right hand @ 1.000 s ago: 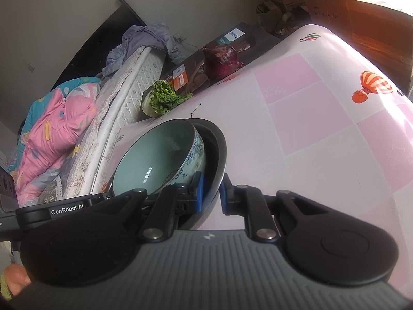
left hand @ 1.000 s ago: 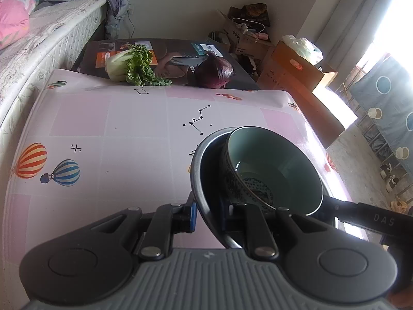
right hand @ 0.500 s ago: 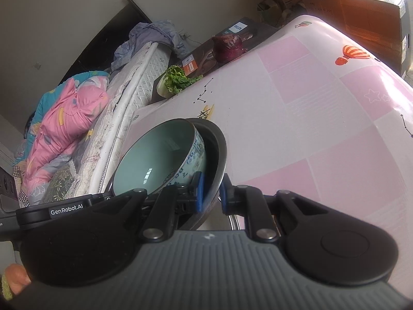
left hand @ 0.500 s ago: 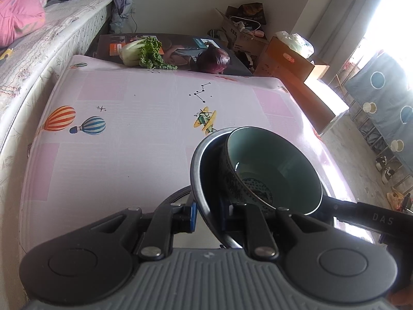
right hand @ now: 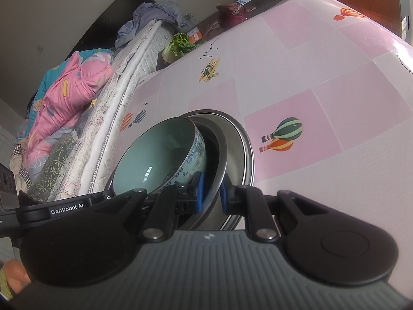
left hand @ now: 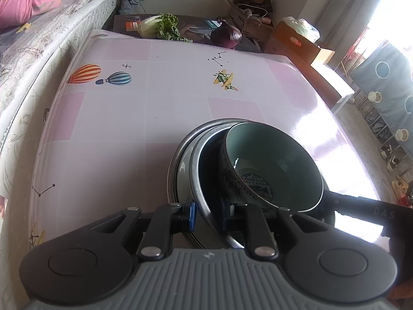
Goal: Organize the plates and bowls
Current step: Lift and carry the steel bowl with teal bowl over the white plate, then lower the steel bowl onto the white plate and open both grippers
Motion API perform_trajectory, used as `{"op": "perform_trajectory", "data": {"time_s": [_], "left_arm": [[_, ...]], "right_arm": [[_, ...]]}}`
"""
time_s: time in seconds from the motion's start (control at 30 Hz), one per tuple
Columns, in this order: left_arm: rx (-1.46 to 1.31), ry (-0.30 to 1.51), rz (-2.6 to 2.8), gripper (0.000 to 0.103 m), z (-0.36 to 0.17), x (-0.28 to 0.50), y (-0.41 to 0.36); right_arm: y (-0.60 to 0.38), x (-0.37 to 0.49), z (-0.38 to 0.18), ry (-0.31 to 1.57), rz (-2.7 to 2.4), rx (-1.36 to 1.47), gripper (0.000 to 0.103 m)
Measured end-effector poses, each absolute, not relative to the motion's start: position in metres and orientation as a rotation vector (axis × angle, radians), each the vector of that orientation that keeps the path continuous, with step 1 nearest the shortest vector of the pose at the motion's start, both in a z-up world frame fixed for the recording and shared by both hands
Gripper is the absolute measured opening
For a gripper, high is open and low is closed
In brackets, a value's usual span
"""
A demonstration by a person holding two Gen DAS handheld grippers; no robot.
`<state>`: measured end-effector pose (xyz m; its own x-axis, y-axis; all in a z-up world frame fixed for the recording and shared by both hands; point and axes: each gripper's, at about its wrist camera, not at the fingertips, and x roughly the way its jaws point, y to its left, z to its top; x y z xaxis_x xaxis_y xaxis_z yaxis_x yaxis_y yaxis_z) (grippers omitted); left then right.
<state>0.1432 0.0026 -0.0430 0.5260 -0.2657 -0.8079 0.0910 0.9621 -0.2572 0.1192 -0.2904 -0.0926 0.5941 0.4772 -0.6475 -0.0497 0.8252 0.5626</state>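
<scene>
Tongs on both sides, left tongs and right tongs, stay clamped on opposite rims of the metal plate carrying the green bowl; since a second ago it has come over a second plate on the tabletop, ready for stacking.

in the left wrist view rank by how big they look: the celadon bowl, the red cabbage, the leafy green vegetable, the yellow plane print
1. celadon bowl, though it sits nearest the camera
2. leafy green vegetable
3. red cabbage, close to the greens in size, so that order is unsure
4. yellow plane print
</scene>
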Motion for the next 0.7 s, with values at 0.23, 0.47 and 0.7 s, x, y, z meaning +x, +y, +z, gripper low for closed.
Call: {"op": "perform_trajectory", "data": {"time_s": [0.23,0.47,0.7], "left_arm": [[-0.147,0.989,-0.23,0.021,-0.047,0.135,-0.002],[-0.032,0.962,-0.206,0.049,-0.035,0.119,-0.016],[0.014,0.894,-0.184,0.077,-0.016,0.1,-0.02]], "right_arm": [[-0.289,0.123,-0.097,0.869,0.306,0.525,0.014],[-0.297,0.123,-0.1,0.868,0.299,0.579,0.015],[-0.317,0.106,-0.097,0.829,0.349,0.684,0.038]]}}
